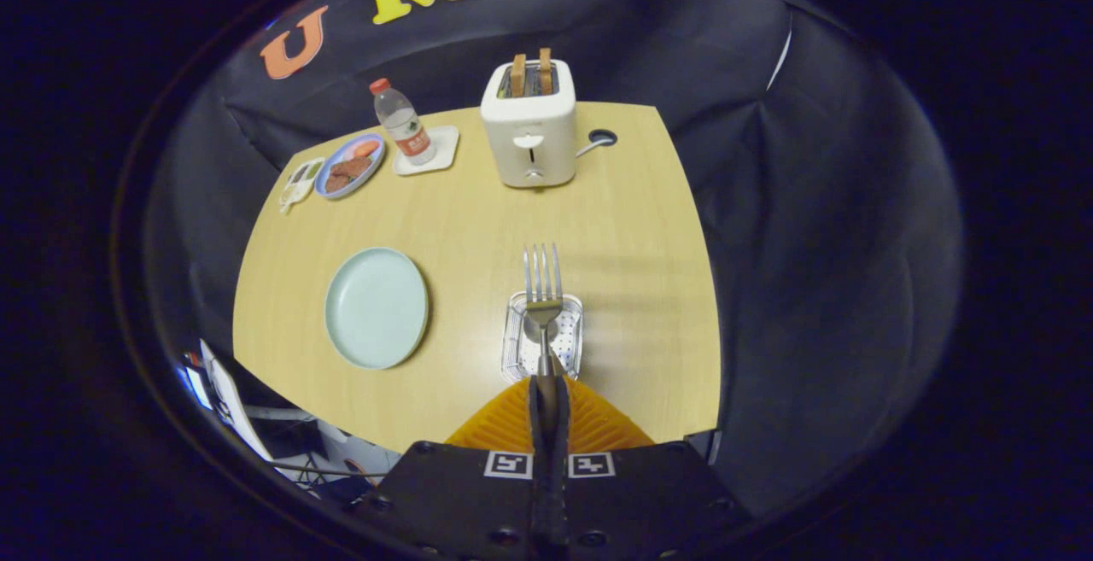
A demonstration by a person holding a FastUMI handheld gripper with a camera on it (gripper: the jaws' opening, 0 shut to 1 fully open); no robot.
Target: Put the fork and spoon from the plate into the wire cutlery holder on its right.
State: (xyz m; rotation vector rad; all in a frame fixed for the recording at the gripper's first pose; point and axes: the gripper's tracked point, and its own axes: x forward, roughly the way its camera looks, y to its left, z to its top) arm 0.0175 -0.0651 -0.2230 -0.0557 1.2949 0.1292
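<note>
Tool (546, 386) gripping fork (542, 288) above wooden table (632, 236)

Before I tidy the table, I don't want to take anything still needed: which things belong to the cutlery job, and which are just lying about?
Job things:
fork, gripped in the shut gripper, tines over the wire cutlery holder
spoon, already in the holder
pale green plate, now bare

Lying about:
toaster with two slices
water bottle on its coaster
blue plate of food

Pale wooden table (632, 228) against black cloth wall (820, 202); dim surroundings
</note>
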